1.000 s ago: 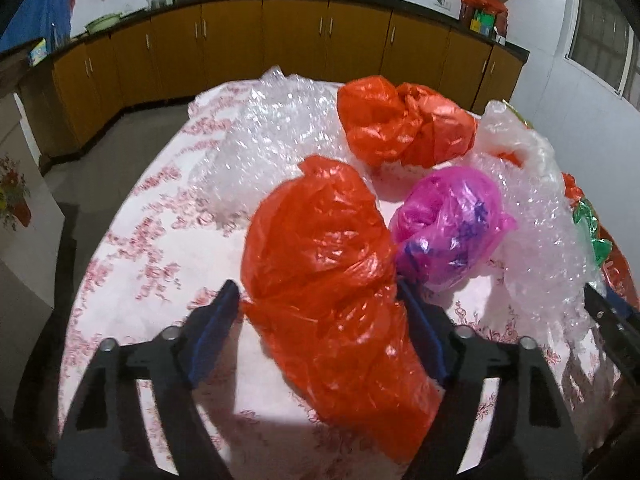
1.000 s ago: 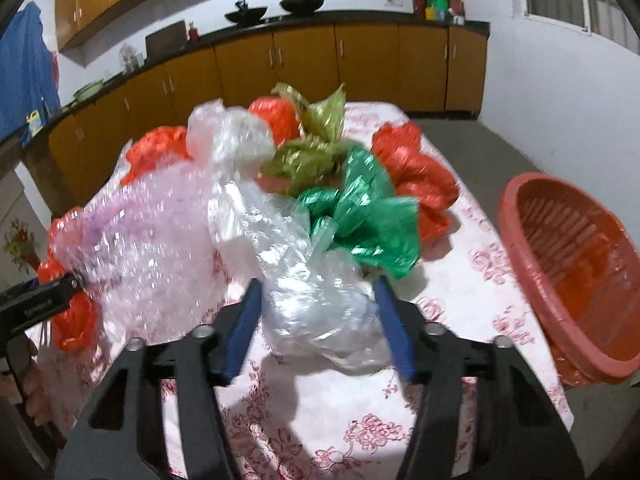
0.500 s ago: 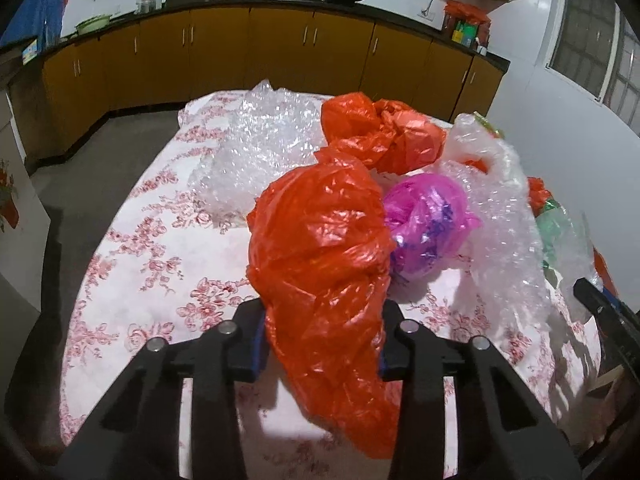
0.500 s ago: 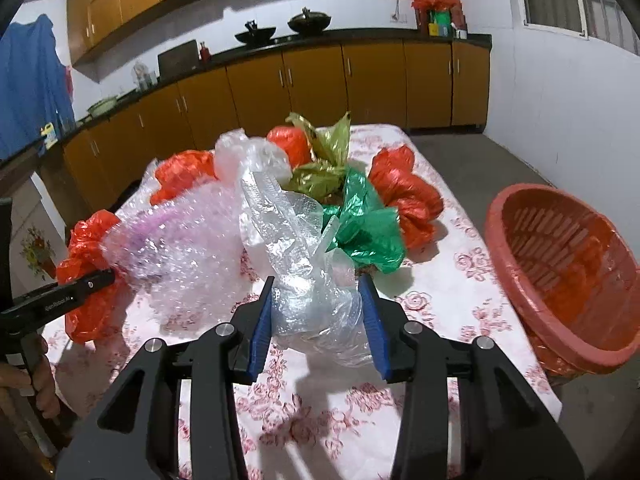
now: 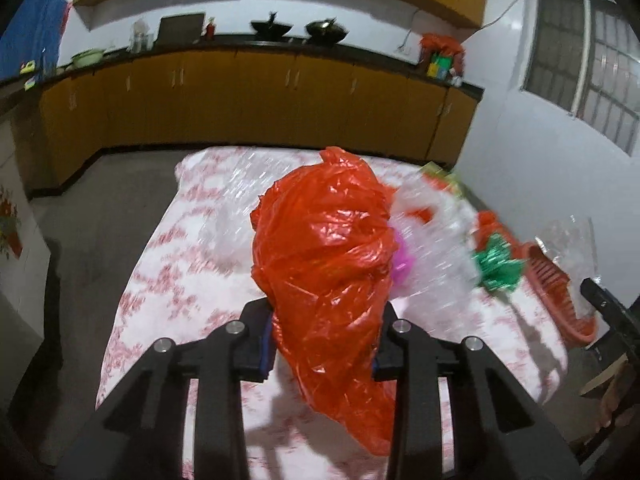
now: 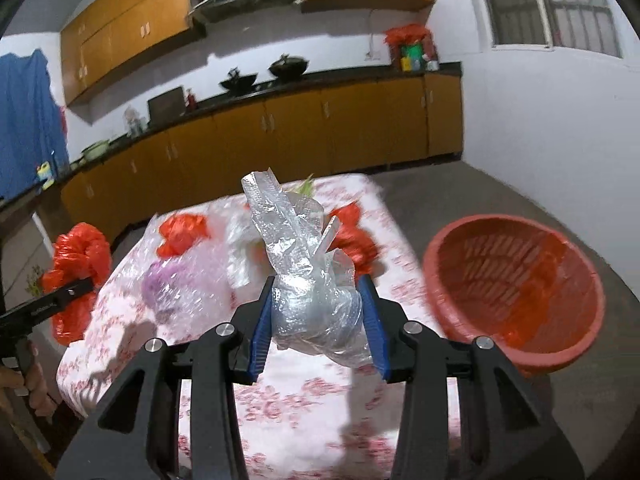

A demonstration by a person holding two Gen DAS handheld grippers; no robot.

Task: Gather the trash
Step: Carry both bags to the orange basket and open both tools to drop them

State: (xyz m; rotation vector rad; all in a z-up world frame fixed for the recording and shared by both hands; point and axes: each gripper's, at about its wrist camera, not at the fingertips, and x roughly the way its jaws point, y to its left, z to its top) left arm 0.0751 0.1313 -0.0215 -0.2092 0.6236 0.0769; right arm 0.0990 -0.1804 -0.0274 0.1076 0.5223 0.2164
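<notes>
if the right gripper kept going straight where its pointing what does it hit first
Probably the trash pile on the table: beyond the clear bag in the right gripper lie red bags. Depth is unclear.

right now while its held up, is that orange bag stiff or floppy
Probably floppy: the orange bag sags below the left gripper and is heavily crumpled. Likely light, since a pinch on thin film holds it. It may slip if swung.

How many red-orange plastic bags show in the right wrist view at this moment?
3: one red-orange bag clamped in the left gripper, one on the table's far left, one behind the clear bag. More may be hidden by the pile.
</notes>
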